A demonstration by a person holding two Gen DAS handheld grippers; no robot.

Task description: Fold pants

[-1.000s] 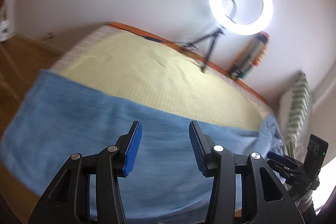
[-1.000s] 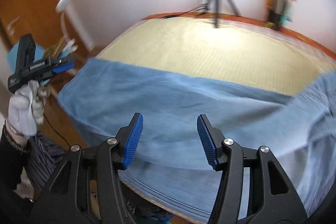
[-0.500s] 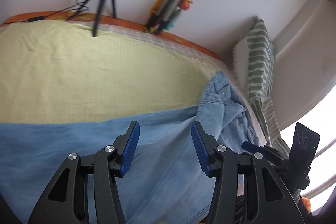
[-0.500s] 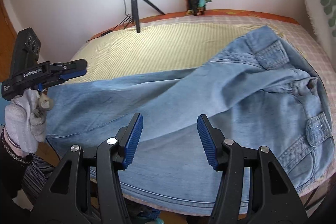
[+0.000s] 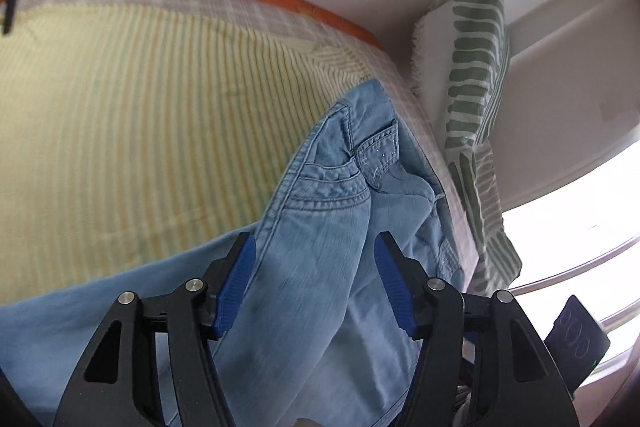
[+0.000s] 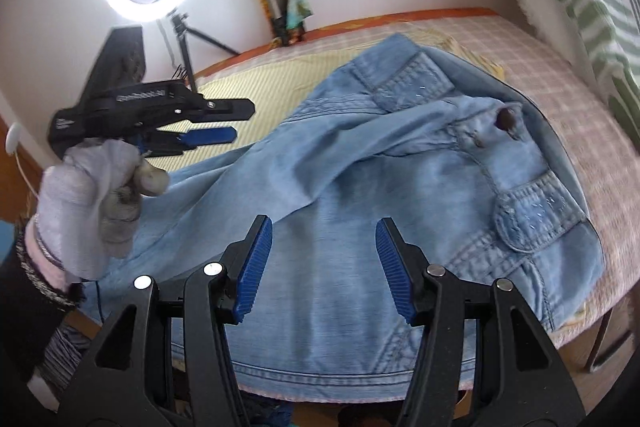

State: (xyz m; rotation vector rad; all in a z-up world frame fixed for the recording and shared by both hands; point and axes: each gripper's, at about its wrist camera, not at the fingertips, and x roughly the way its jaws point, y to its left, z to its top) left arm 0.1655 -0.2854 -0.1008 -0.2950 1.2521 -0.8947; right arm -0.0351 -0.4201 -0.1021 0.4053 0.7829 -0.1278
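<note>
You've swung both grippers over to the waistband end of the pants (image 6: 360,187): left gripper (image 5: 314,279) jaws just widened, right gripper (image 6: 324,267) spread, both empty, so grab next.

Bed (image 6: 568,99) filling the lower right of the right wrist view, orange edge along the wall. Pale checked sheet (image 6: 520,43) beneath, yellow striped cloth (image 5: 132,131) over it at left. Light blue denim pants (image 6: 360,187) spread across the near side, waistband toward the right.
</note>
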